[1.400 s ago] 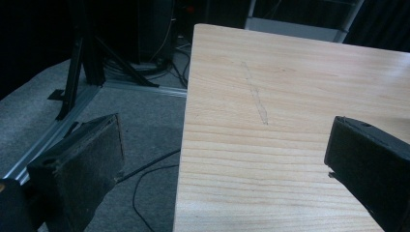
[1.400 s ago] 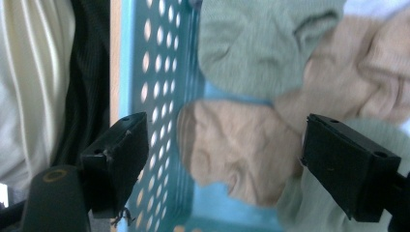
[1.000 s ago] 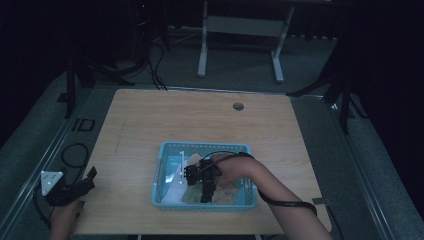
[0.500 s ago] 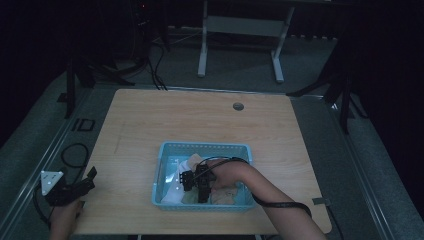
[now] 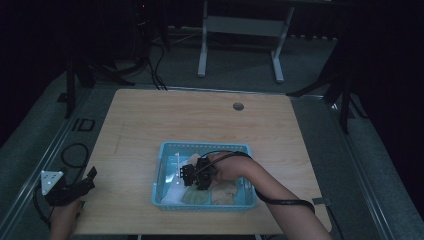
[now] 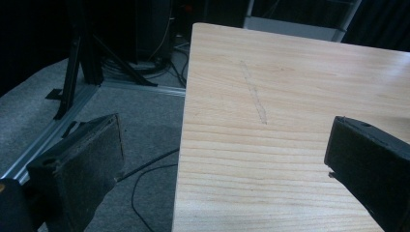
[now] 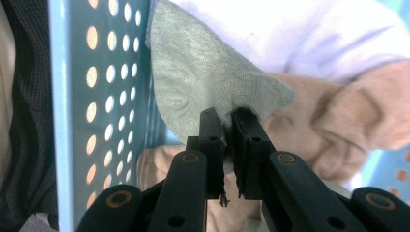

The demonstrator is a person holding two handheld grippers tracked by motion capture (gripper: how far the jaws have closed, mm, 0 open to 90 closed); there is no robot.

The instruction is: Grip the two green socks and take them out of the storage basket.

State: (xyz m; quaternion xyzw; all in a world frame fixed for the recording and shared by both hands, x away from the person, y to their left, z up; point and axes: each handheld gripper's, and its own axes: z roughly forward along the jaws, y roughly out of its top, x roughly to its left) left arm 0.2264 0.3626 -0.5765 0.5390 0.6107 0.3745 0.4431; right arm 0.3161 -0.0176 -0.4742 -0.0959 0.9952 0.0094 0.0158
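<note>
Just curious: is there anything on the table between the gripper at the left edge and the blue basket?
No. In the high view, only bare wood lies between the left gripper and the basket.

Wooden table (image 5: 200, 120); grey carpet floor (image 6: 43, 96); metal stand (image 5: 240, 30) beyond table.

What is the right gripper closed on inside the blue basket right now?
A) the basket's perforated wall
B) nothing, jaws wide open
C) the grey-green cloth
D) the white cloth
C: in the right gripper view the right gripper has its jaws pinched on a fold of the grey-green cloth, beside the blue basket wall.
</note>
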